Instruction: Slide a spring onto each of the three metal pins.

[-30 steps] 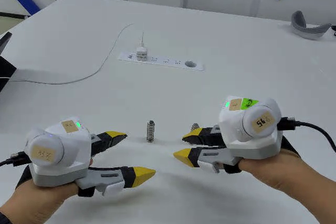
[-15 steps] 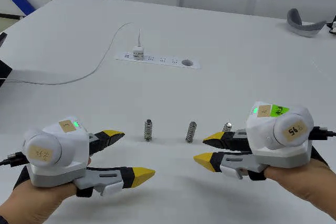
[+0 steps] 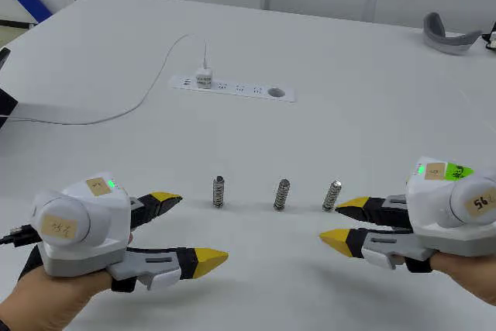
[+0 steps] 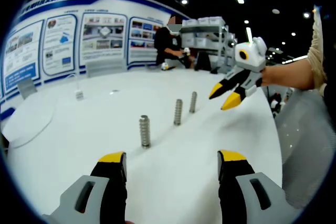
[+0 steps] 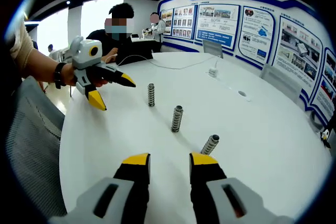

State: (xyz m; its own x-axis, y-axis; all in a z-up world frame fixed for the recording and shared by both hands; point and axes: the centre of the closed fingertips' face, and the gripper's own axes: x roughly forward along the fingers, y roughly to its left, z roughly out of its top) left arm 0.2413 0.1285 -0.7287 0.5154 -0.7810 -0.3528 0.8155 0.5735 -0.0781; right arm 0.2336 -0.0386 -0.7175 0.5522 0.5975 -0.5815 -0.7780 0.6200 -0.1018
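Three short metal pins stand in a row on the white table, each with a spring around it: the left spring, the middle spring and the right spring. My left gripper is open, low and left of the row, with nothing between its jaws. My right gripper is open just right of the right spring and is not touching it. In the left gripper view the springs recede towards the right gripper. The right gripper view has the right spring just beyond its own tips, leaning slightly.
A white power strip with a plug and a long cable lies further back on the table. A grey curved object rests at the far right edge. People sit behind the table. A mesh chair stands beside it.
My right gripper has drawn back to the right, off the row, uncovering the middle and right springs on their pins. The left gripper has stayed put.
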